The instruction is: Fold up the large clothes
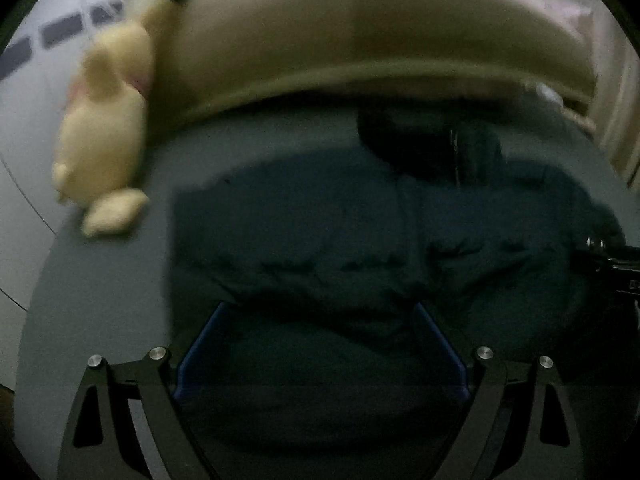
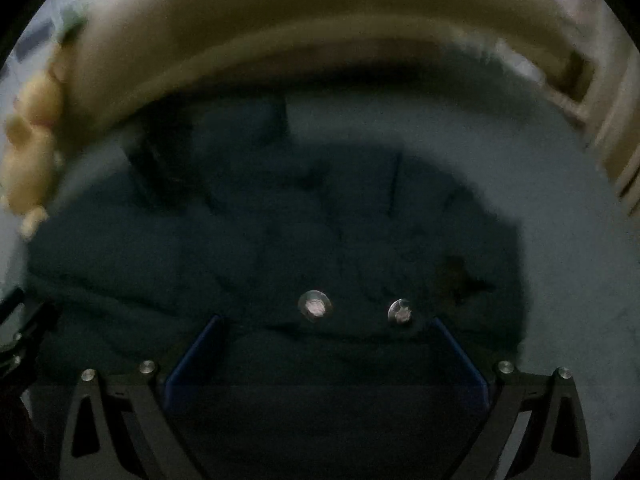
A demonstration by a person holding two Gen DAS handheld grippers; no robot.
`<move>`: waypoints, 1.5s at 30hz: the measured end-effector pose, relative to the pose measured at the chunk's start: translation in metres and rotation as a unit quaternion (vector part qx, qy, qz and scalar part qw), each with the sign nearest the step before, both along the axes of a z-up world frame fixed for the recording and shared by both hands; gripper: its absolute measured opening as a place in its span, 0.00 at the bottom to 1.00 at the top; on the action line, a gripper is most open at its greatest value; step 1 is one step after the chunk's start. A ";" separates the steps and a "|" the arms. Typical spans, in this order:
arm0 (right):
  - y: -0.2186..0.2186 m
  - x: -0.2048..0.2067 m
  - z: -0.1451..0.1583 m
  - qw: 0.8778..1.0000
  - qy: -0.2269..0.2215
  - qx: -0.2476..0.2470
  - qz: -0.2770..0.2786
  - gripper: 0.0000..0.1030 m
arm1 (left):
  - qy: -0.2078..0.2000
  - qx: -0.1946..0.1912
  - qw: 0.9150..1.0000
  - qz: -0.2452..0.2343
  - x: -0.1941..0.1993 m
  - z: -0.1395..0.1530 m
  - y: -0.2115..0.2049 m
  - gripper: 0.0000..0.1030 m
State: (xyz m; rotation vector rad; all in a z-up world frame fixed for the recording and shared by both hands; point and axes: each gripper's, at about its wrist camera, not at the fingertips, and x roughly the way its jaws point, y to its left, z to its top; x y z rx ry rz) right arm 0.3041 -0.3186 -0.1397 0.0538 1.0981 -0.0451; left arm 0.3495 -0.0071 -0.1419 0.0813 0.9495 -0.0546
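At the far left of the left wrist view a pale yellow plush toy (image 1: 102, 132) lies on the grey-blue bed sheet (image 1: 104, 280), its upper part against the long cream padded headboard (image 1: 360, 40); to its right, the large dark navy garment (image 1: 320, 240) lies spread across the bed, rumpled along a line of creases, with a darker bunched part at its top near the headboard; the left tool (image 1: 320, 320) hangs over the garment's near part with its blue-padded fingers (image 1: 204, 344) spread wide and nothing between them; at the right edge a part of the other black tool shows. In the right wrist view the same garment fills the middle, two round silver snap buttons (image 2: 315, 306) just beyond the right tool (image 2: 326, 332); its jaws stand fully apart, gripping nothing; bare sheet lies to the right.
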 end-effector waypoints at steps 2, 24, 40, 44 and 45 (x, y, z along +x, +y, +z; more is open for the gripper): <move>-0.010 -0.005 0.010 0.999 -0.029 0.035 0.002 1.00 | -0.013 -0.028 1.000 -0.003 -0.004 0.007 0.012 0.90; -0.127 0.018 0.023 0.985 -0.060 0.156 -0.035 0.13 | 0.005 -0.155 0.987 0.045 0.045 -0.001 0.120 0.14; -0.083 -0.033 0.082 0.986 -0.151 0.064 -0.037 0.80 | -0.089 -0.039 0.994 0.053 -0.015 0.036 0.099 0.66; -0.032 -0.052 0.082 0.986 -0.164 0.030 0.019 0.80 | -0.086 -0.029 0.995 0.034 -0.036 0.038 0.078 0.66; -0.018 -0.049 0.074 0.987 -0.160 0.019 0.029 0.80 | -0.082 -0.021 0.996 0.028 -0.038 0.035 0.071 0.66</move>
